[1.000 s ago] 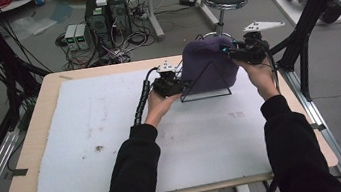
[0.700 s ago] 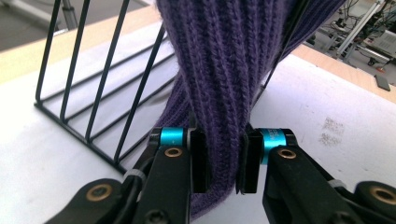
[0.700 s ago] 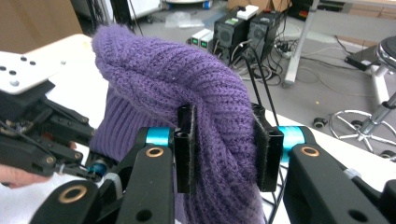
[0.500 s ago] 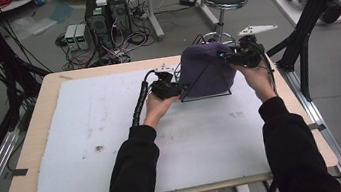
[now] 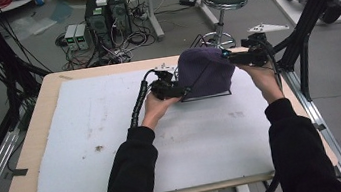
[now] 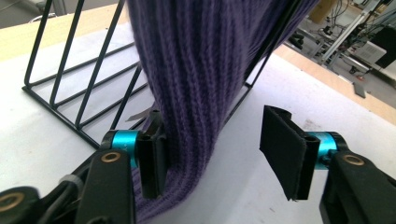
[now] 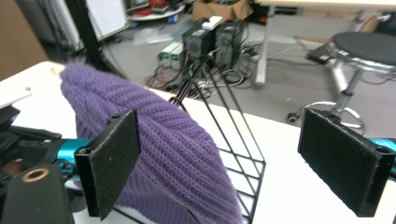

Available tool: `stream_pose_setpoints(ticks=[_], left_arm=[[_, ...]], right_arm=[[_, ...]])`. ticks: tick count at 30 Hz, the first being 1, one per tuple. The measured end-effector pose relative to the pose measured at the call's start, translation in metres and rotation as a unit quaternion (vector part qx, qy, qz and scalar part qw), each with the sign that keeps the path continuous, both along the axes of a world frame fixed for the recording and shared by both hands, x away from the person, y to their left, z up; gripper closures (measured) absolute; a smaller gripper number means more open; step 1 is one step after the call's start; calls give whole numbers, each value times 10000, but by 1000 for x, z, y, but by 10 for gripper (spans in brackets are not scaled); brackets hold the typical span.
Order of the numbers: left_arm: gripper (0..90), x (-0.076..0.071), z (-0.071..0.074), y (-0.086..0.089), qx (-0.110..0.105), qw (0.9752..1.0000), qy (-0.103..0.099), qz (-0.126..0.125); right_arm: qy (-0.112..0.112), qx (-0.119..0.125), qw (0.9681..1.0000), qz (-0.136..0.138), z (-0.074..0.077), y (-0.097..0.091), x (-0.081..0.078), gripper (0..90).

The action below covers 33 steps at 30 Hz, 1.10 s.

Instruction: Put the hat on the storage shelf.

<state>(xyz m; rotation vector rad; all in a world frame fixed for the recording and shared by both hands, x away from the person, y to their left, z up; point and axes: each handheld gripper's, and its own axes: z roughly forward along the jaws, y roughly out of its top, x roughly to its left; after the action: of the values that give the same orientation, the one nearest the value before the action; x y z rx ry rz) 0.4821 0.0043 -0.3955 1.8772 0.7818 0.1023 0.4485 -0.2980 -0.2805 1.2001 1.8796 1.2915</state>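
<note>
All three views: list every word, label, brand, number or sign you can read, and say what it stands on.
No text can be read in any view.
Purple knit hat: plain ribbed knit, no tag or logo shows.
Black wire rack: bare wire, no marking.
White mat on the table: stains, no print.
Computer towers and small grey boxes on the floor: any labels are too small and blurred to read.

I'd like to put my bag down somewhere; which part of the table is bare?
The white mat is bare left of the left arm, and between both sleeves. It's crowded at the far right, where the hat sits on its rack between both grippers.
</note>
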Motion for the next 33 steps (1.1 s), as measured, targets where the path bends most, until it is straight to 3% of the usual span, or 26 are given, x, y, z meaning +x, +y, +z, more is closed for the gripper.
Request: stream_pose_setpoints(ticks=[8, 15, 23, 27, 31, 33], left_arm=[[349, -15, 18, 15, -68, 9998, -138, 121], [310, -40, 39, 36, -229, 9967, -630, 455], [270, -73, 52, 68, -491, 9896, -1063, 839], [248, -90, 52, 83, -482, 9841, -1302, 1104], [237, -106, 51, 97, -706, 9793, -1429, 1250], [223, -113, 51, 104, -691, 9778, -1476, 1320]], right_arm=[[-313, 110, 9993, -199, 10, 0, -17, 120], [-674, 110, 9960, -584, 9, 8, -42, 120], [-714, 118, 9946, -738, 2, 14, -66, 115], [-877, 143, 9927, -814, -4, 16, -81, 115], [-982, 304, 9908, -878, -12, 18, -96, 115], [-1100, 313, 9888, -958, -17, 19, -103, 115]])
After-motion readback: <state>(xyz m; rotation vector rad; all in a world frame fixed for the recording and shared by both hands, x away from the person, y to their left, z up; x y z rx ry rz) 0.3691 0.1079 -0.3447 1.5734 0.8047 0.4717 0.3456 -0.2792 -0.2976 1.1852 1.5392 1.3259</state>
